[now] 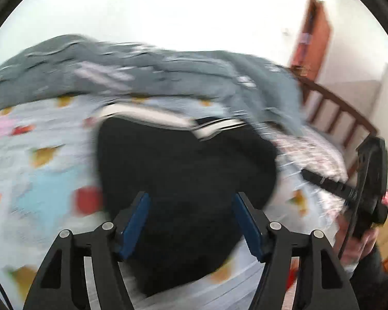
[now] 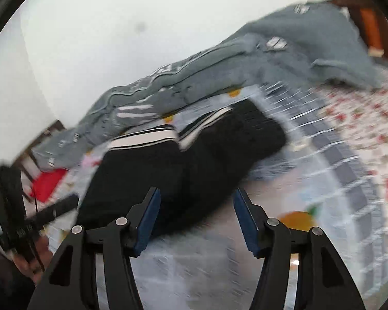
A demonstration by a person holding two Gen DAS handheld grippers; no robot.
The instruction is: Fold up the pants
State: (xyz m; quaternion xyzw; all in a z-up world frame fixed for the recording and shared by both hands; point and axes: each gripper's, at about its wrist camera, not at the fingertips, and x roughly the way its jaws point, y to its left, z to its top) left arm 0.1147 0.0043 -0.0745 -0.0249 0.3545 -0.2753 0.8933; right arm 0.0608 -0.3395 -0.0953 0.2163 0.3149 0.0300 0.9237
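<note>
Both views are motion-blurred, so treat fine detail as approx.

Your left gripper [image 1: 191, 222] has its jaws spread wide apart w/ nothing between them; the blue pads [image 1: 135, 226] sit over the dark cloth at bottom centre of the left view, but whether they touch it can't be told. Your right gripper [image 2: 195, 219] is likewise spread and empty, its pads over the near edge of the cloth and the sheet at bottom centre of the right view.

The pants [image 1: 183, 180] fill the middle of the left view as a compact black slab on the bedsheet [image 1: 38, 170]. In the right view they run from centre-left up toward upper right, w/ a black-and-white striped band [image 2: 147, 135], prob. the waistband, on their upper-left side. Shape looks already doubled over, so prob. the fold is mostly done and both tools are let go of it on purpose.

Pants look soft, matte, thick-ish. Bedsheet is thin printed cotton w/ coloured cartoon patches. A rumpled grey blanket [image 1: 142, 75] is heaped behind the pants, across the upper half of the frame. Wooden bed rail [image 1: 341, 113] at right of the left view.
</note>
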